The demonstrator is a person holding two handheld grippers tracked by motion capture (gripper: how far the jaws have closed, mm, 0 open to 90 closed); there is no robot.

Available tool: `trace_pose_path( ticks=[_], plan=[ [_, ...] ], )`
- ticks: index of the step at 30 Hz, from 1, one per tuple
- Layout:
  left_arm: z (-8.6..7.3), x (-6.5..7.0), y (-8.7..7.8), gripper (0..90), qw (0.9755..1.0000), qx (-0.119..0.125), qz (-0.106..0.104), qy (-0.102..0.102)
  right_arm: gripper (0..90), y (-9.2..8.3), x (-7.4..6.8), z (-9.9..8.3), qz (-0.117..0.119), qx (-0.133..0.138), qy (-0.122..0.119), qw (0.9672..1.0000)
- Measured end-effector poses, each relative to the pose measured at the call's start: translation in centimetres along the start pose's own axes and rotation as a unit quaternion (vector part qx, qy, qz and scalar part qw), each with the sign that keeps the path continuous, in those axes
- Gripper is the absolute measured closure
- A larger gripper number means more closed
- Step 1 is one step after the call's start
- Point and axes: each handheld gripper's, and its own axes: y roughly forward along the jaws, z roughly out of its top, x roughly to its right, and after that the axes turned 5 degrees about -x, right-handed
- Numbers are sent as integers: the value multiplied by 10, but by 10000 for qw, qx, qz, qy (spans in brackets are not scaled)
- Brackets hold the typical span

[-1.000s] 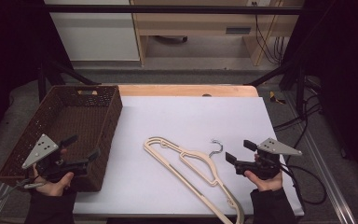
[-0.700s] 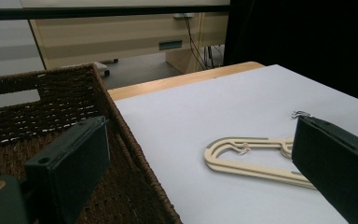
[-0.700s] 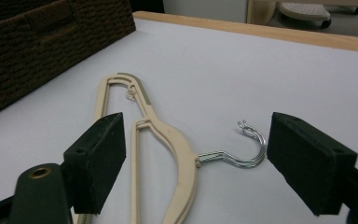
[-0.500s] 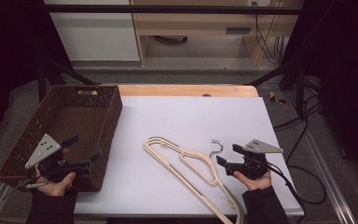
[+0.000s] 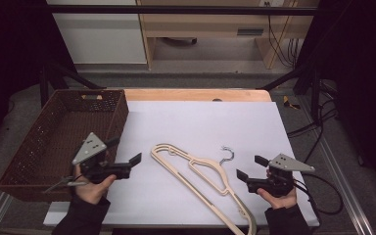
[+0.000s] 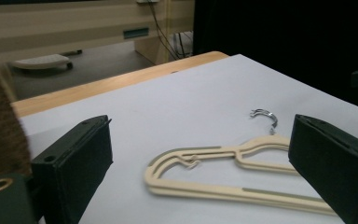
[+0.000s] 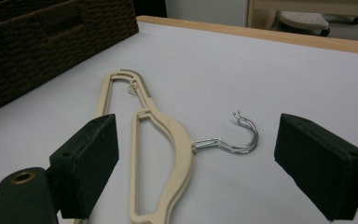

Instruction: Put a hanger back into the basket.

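Observation:
A cream plastic hanger (image 5: pixel 201 171) with a metal hook (image 5: pixel 228 152) lies flat on the white sheet (image 5: pixel 200 117), near the front. My left gripper (image 5: pixel 125 150) hovers open just left of the hanger's broad end, beside the basket's right wall. In the left gripper view the hanger (image 6: pixel 223 154) lies ahead between the wide jaws. My right gripper (image 5: pixel 250 167) is open low to the right of the hook. Its jaws have just been opening, with nothing between the pads. In the right gripper view the hook (image 7: pixel 235 140) lies just ahead of them.
A dark brown wicker basket (image 5: pixel 54 137) stands at the table's left, seen also in the right gripper view (image 7: pixel 51 37). A bare wooden strip (image 5: pixel 196 94) runs along the far edge. Cables trail off the right side behind my right hand.
My left gripper has moved right, from above the basket's rim out over the white sheet toward the hanger. The right gripper has shifted a little left and lower. The hanger has not moved.

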Motion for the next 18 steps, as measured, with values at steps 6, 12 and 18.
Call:
trace_pose_path(
  ticks=[6,12,18],
  plan=[
    [11,28,43,64,9990,-208,-378,137,112,-7,2,-7,87,135,-44,9999],
    [18,49,83,74,9969,-468,-606,201,105,-8,2,-8,69,150,-60,9998],
    [23,60,117,83,9948,-710,-690,220,96,-10,2,-9,82,187,-29,9998]
  ],
)
